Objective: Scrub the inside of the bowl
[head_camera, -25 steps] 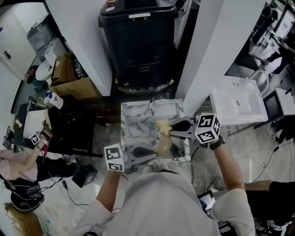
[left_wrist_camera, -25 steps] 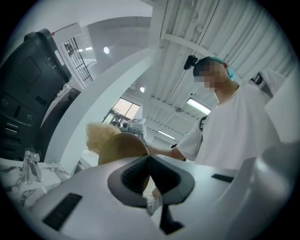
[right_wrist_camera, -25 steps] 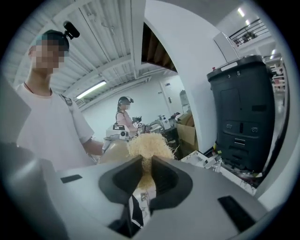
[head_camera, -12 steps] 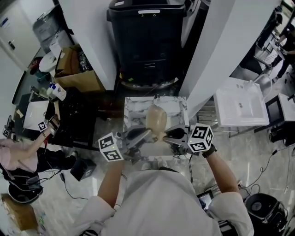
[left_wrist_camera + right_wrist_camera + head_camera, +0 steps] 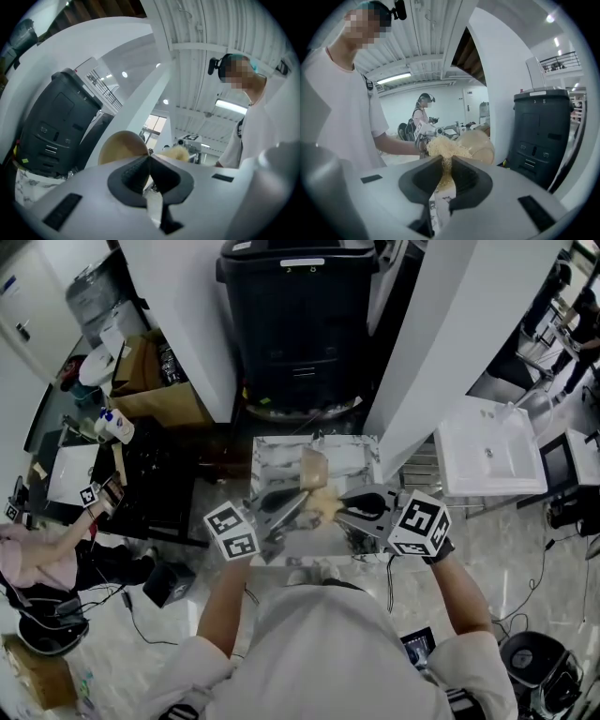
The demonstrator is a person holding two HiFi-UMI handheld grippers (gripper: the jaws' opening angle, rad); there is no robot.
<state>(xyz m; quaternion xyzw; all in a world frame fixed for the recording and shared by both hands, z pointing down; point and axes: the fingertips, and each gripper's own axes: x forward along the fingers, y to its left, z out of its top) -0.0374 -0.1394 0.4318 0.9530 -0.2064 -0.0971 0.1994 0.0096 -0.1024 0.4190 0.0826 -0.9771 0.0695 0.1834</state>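
I've got the bowl up off the surface, hanging over its far half and tipped up on edge. It is a smooth, tan, thin-walled round bowl with a matte look. My left tongs are pinched tight on its rim. In the left gripper view the dark ribbed pads meet with only the thin edge of the bowl between them.

My right tongs are narrowly closed on a scrubber, a pale straw-coloured wad of loose, wiry fibres. In the right gripper view the scrubber bushes out above the right tongs, with a strand of it running down between the pads. It sits right up against the near side of the bowl. I can't tell from here whether it is actually pressing on the inside wall.

The surface is a small square top with a grey-veined marble pattern. A tall black plastic bin stands just beyond its far edge. A slanted white pillar crowds the far right corner. A white basin sits off to the right, well apart. To the left there is a cardboard box and another person on the floor.
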